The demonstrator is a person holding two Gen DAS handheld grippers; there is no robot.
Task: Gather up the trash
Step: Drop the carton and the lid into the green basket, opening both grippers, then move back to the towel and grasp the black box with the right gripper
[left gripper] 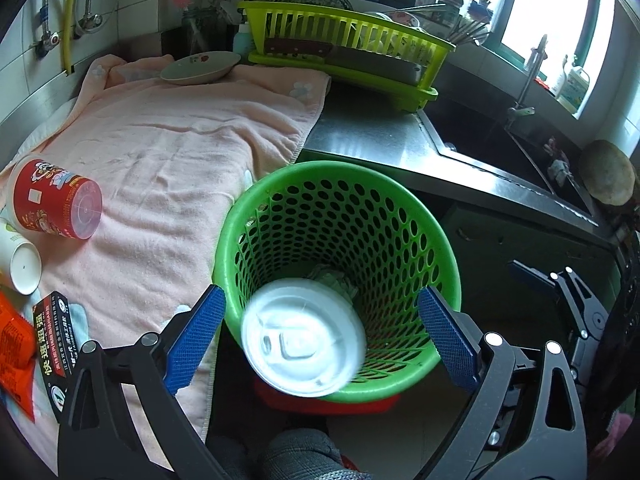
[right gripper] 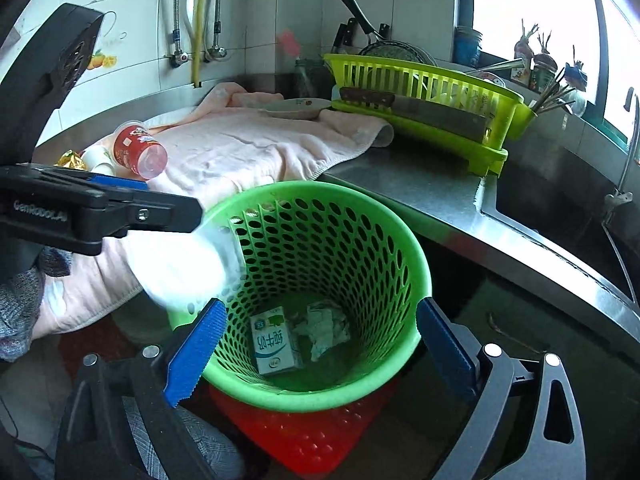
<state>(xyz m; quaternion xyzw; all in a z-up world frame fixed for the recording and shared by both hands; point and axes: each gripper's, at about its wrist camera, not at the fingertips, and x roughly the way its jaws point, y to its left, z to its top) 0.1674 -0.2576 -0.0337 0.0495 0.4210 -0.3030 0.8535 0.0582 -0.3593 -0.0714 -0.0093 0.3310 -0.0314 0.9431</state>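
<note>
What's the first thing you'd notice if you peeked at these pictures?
The bright green mesh wastebasket at the counter's edge grabs the eye first, with a milk carton and crumpled paper at its bottom. A blurry white lidded cup is tumbling into it, between the fingers of the open left tool. Behind, on the pink towel, a red cup lies on its side.

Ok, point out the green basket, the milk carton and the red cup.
green basket (right gripper: 416, 248), right wrist view, on its right rim.
milk carton (right gripper: 274, 342), right wrist view, on its printed face.
red cup (left gripper: 48, 204), left wrist view, on its side.
</note>
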